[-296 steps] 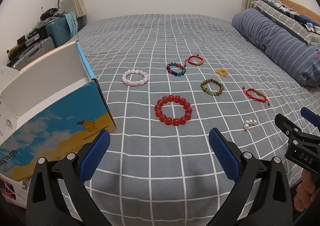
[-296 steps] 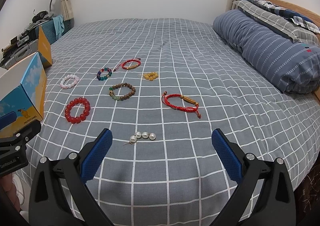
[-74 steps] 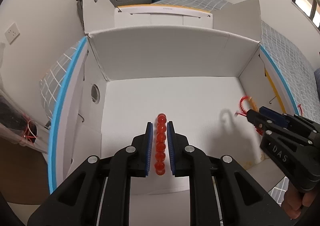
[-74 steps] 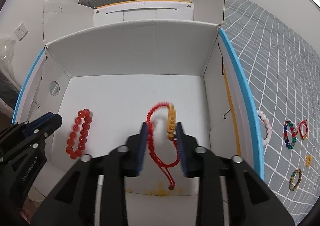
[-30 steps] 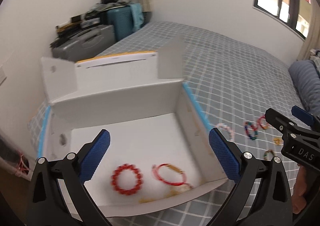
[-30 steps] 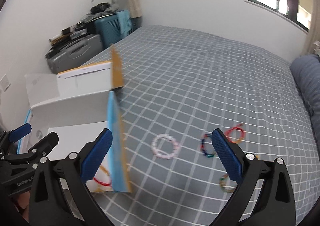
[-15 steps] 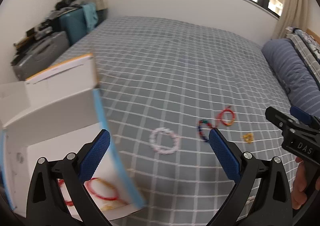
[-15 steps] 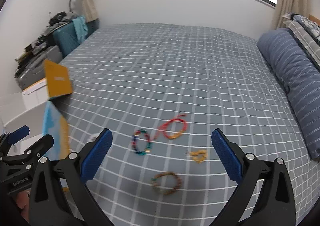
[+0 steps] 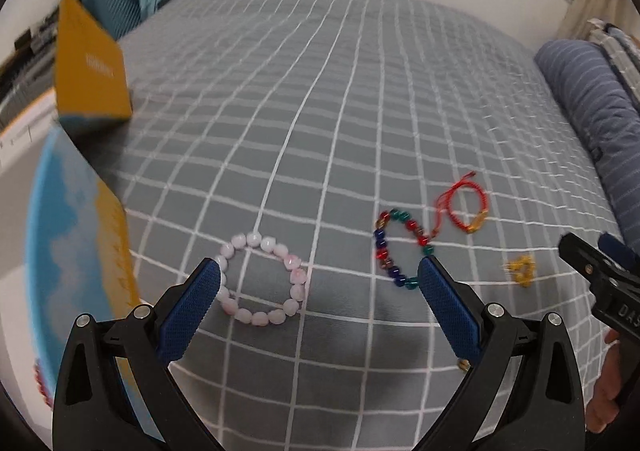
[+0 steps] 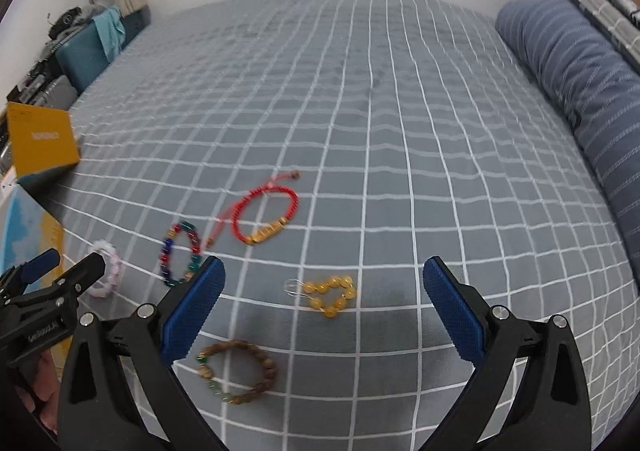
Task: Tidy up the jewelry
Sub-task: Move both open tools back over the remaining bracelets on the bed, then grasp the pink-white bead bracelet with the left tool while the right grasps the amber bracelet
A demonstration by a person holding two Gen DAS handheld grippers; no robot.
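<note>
My left gripper (image 9: 320,301) hangs open just above a pink bead bracelet (image 9: 262,279) on the bed. A multicoloured bead bracelet (image 9: 400,247) lies by its right finger, with a red cord bracelet (image 9: 466,207) beyond it. My right gripper (image 10: 322,305) is open and empty over a yellow bead piece (image 10: 330,295). A brown bead bracelet (image 10: 238,371) lies near its left finger. The red cord bracelet (image 10: 266,217) and the multicoloured bracelet (image 10: 180,259) lie further out. The blue and yellow cardboard box (image 9: 76,251) stands at the left.
The grey checked bedspread (image 10: 380,111) stretches far ahead. A striped blue bolster (image 10: 576,63) lies along the right side. Suitcases and clutter (image 10: 80,47) stand past the bed's far left corner. An orange box flap (image 9: 90,63) sticks up at the left.
Both grippers have swung away from the box and dropped closer to the bed. The bracelets now look larger and sit between the fingers.
</note>
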